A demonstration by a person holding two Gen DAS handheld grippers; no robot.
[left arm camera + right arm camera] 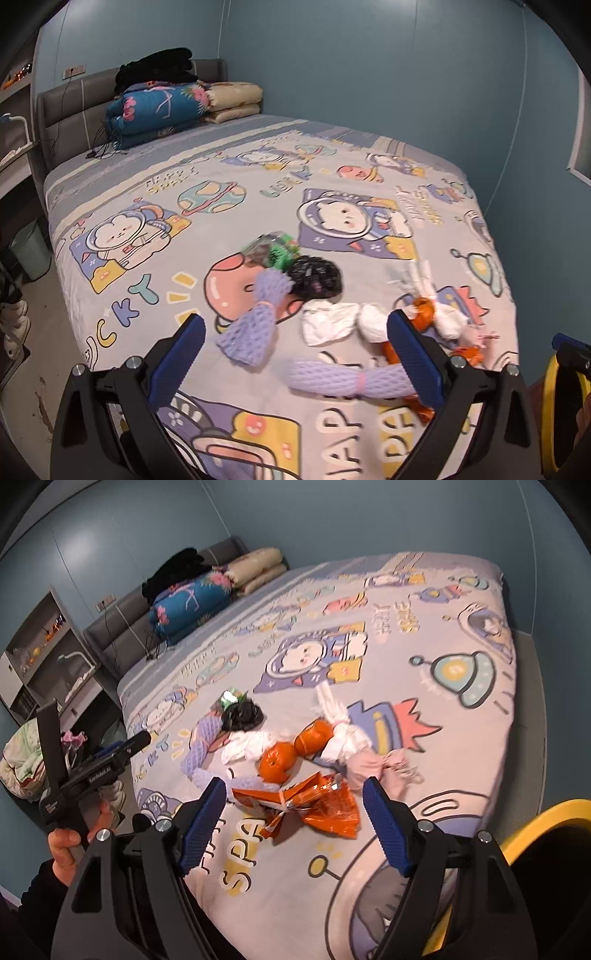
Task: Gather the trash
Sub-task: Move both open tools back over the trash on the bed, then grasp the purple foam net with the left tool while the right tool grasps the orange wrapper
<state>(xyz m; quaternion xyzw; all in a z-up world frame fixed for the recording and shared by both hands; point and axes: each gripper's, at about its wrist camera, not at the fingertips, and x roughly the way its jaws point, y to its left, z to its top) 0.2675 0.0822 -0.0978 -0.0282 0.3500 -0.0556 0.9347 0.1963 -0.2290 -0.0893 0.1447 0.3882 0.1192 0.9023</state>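
Standing apart with nothing between its blue pads, the right claw (293, 819) hangs over the near edge of the bed (461, 738), aimed down at a torn orange wrapper (314, 805) lying flat on the cartoon-print sheet. The left claw (295, 365) is likewise spread and empty, poised above a purple foam net (332, 380).

Just beyond the wrapper sit two oranges (295, 747), touching each other, then crumpled white tissue (247, 747), a knotted white bag (343, 738), a pink rag (373, 766) and, further in, a black bag (243, 712) beside a green-labelled bottle (231, 698). A second foam net (258, 314) curls beside the black bag. A yellow-rimmed bin (546, 827) shows at the right edge, near the bed corner; it is judged the likely receptacle.

Recommendation: take the wrapper first, since it lies nearest. Being thin and flat, it calls for lowering the pads right to the sheet and pinching a raised fold, avoiding the bedding itself. Blur prevents finer reading of the trash.
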